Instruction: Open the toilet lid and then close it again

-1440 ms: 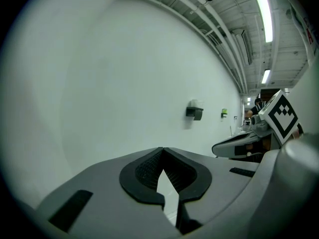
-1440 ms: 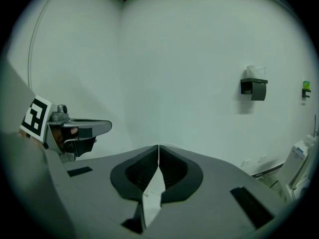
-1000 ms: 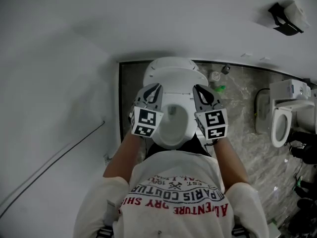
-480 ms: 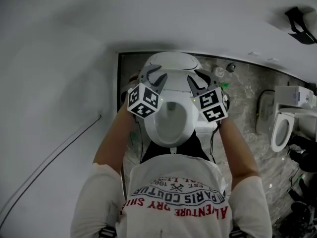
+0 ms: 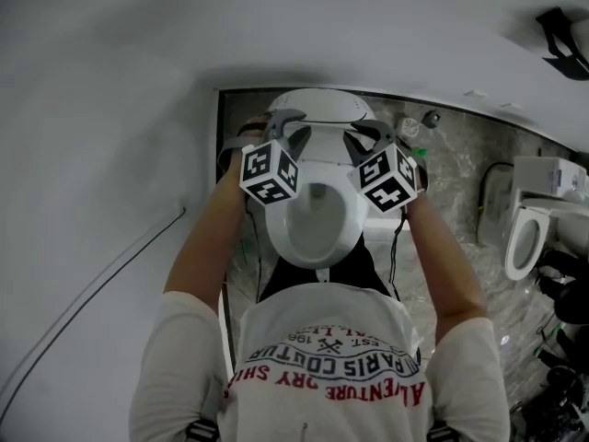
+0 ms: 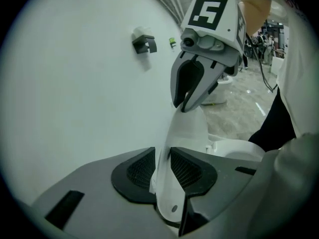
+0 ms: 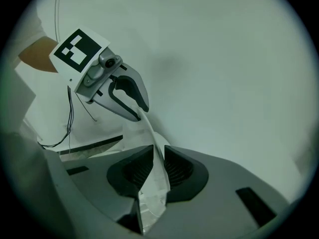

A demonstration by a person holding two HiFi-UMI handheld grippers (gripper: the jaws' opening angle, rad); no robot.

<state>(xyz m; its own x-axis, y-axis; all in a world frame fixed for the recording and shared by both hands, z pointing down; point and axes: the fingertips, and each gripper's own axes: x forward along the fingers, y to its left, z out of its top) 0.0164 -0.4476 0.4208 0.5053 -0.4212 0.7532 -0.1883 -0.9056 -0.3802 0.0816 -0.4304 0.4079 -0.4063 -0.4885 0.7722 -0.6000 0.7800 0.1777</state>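
The white toilet lid stands raised behind the open bowl. My left gripper sits at the lid's left edge and my right gripper at its right edge. In the left gripper view the lid's edge runs between the dark pads of the left gripper, whose jaws have just been closing onto it. The right gripper shows beyond, on the same lid. In the right gripper view the thin lid edge fills the gap of the right gripper, and the left gripper grips farther along.
A pale wall rises close behind and left of the toilet, with a thin cable on it. A second toilet stands on the marbled floor to the right. Small items lie behind the bowl. The person's torso hangs over the bowl's front.
Both grippers have moved from beside the bowl's sides back to the lid's two edges, rolling as they went. The lid edge now lies between each pair of jaws.
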